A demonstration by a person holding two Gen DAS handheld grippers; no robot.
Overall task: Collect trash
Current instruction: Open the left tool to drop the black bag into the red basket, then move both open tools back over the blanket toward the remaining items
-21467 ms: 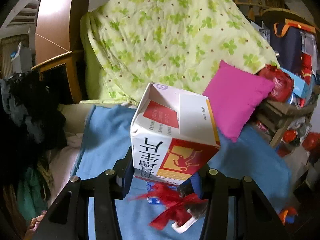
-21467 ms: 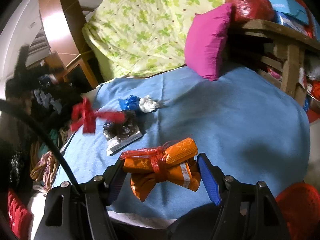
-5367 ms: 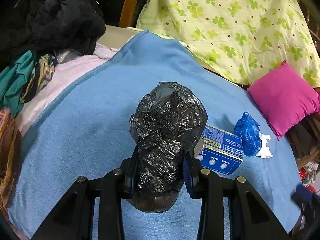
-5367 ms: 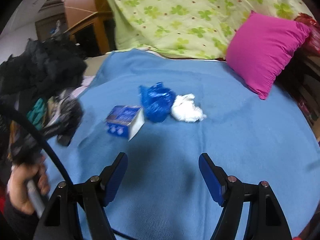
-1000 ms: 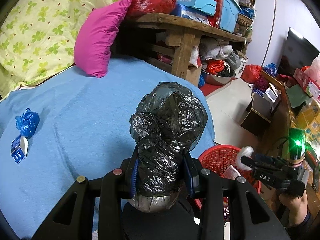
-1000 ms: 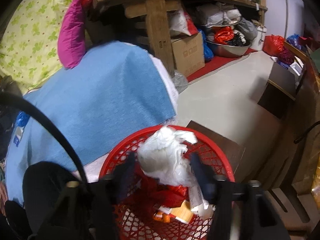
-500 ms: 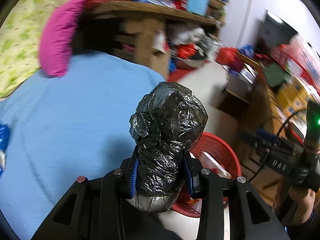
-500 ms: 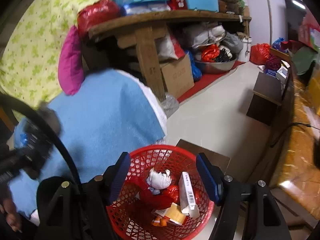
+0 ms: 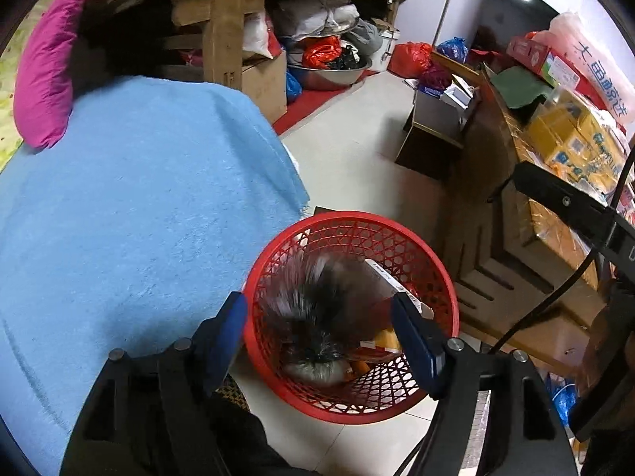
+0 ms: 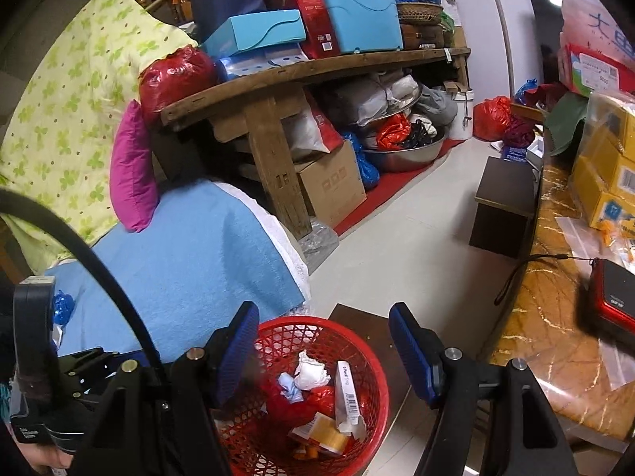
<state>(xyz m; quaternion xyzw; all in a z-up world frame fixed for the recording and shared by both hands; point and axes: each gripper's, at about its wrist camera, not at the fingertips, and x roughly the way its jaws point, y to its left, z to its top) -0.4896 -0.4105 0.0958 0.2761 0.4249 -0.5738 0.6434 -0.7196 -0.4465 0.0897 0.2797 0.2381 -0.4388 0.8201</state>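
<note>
My left gripper points down over the red mesh basket, and its jaws are opening. The black plastic bag is a blur between and below the blue pads, free of them and dropping into the basket. My right gripper hangs open above the same basket with nothing between its fingers. Inside lie a crumpled white tissue, a white carton and red and orange wrappers. A small blue bag still lies on the blue blanket.
The basket stands on the pale floor at the bed's corner. A pink pillow leans beside a loaded wooden bench. A dark stool and a marble counter with boxes stand to the right.
The left jaws have spread and let go of the black bag, which now falls into the basket. The left gripper swung from the bed to over the basket. The right gripper rose.
</note>
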